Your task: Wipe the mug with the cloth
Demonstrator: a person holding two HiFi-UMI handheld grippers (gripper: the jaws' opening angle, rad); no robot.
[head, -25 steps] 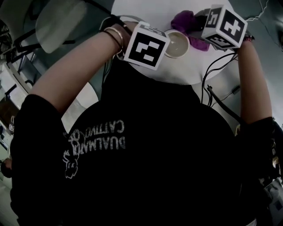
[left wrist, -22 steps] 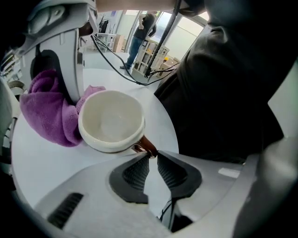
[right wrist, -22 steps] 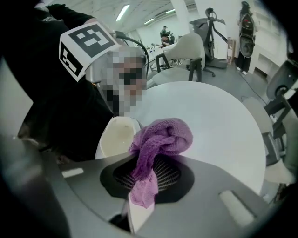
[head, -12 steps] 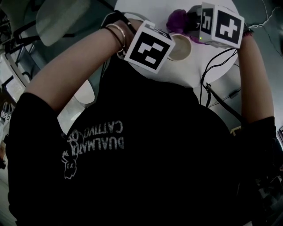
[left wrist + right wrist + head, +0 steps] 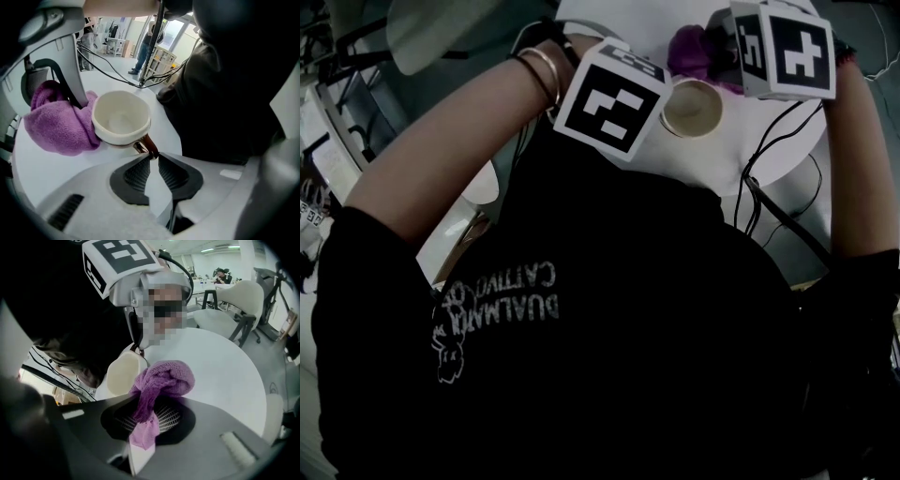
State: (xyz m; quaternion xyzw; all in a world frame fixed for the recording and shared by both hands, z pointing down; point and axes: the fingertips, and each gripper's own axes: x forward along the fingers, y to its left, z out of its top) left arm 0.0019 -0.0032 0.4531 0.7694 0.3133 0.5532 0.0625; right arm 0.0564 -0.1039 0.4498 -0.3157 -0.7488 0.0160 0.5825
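Note:
A cream mug (image 5: 121, 117) stands on the round white table (image 5: 42, 168). My left gripper (image 5: 154, 156) is shut on the mug's copper-brown handle (image 5: 143, 144). A purple cloth (image 5: 161, 380) is bunched against the mug's (image 5: 123, 373) outer wall, and my right gripper (image 5: 146, 408) is shut on it, a tail hanging between the pads. In the head view the mug (image 5: 689, 108) sits between the left marker cube (image 5: 609, 98) and the right marker cube (image 5: 787, 52), with the cloth (image 5: 692, 52) at its far side. Both sets of jaws are hidden under the cubes there.
Black cables (image 5: 759, 187) hang off the table's near right edge (image 5: 712, 164). A pale chair (image 5: 441, 33) stands at the far left, and another chair (image 5: 234, 301) beyond the table. The person's black shirt fills the lower head view.
The right gripper has rolled, its cube showing a different face, and the cloth has slid round the mug's far side. The left gripper and mug have stayed put.

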